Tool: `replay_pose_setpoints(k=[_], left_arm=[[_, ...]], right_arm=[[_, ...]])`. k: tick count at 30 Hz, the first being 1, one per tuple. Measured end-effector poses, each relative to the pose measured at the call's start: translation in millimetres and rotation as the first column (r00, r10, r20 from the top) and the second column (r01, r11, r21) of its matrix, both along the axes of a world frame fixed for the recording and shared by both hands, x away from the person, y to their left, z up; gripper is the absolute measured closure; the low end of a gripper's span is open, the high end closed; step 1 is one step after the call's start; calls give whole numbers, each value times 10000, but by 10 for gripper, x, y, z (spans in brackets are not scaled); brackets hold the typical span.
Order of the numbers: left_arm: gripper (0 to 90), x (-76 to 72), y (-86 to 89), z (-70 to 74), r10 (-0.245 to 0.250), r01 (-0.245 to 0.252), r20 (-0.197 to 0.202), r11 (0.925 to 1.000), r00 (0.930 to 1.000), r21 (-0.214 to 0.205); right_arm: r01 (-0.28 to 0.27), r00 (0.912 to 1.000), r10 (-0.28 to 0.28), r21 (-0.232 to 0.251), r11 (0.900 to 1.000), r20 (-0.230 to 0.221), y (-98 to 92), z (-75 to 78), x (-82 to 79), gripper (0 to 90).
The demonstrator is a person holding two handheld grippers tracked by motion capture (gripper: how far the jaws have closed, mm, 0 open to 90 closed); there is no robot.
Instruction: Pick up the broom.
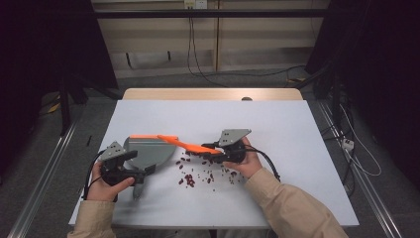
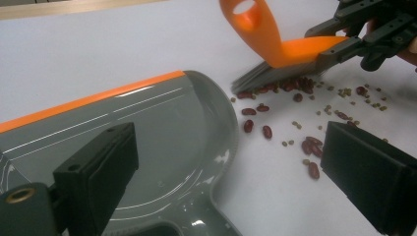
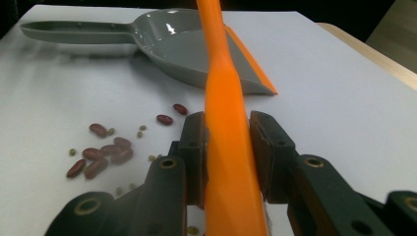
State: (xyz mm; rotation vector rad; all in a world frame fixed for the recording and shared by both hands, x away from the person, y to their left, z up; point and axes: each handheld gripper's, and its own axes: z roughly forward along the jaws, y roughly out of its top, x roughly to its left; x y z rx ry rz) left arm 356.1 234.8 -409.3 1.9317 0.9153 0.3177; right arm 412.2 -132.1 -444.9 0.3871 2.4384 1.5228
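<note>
The sweeping is judged barely begun: the grey plastic dustpan with an orange lip (image 1: pixel 148 151) is seen empty, while the dark red beans and small green ones (image 1: pixel 198 173) lie scattered on the white table (image 1: pixel 297 148), just beside the pan at its three to four o'clock. The orange-handled hand brush (image 1: pixel 185 144) is pinched at its handle by the right gripper (image 3: pixel 227 147), its grey bristles touching the pile's twelve o'clock edge. The left gripper (image 1: pixel 144 171), at the pan's seven o'clock, is seen with jaws spread about the pan's handle; whether it is pressed cannot be told.
</note>
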Motion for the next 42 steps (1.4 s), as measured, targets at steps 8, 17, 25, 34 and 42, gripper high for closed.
replay_pose_setpoints(k=[8, 17, 25, 34, 42], left_arm=[[72, -26, 14, -16, 22, -22, -42, 10000, 10000, 16], [72, -29, 7, -15, -23, 24, -22, 10000, 10000, 56], [73, -1, 19, -49, -3, 4, -131, 10000, 9999, 74], [73, -6, 13, -43, -5, 6, -95, 9999, 10000, 108], [72, -12, 11, -40, 31, -30, -91, 10000, 10000, 59]], right_arm=[[-284, 9995, 284, -28, 9996, -100, -36, 27, -130, 696], [243, 9995, -255, 634, 9977, 185, -62, 137, 11, 711], [433, 9990, -440, 687, 9967, 90, 106, 79, 329, 711], [967, 9951, -977, -541, 9938, -158, 250, 90, 229, 713], [1316, 9869, -1350, -429, 9904, -886, 235, 111, 201, 713]])
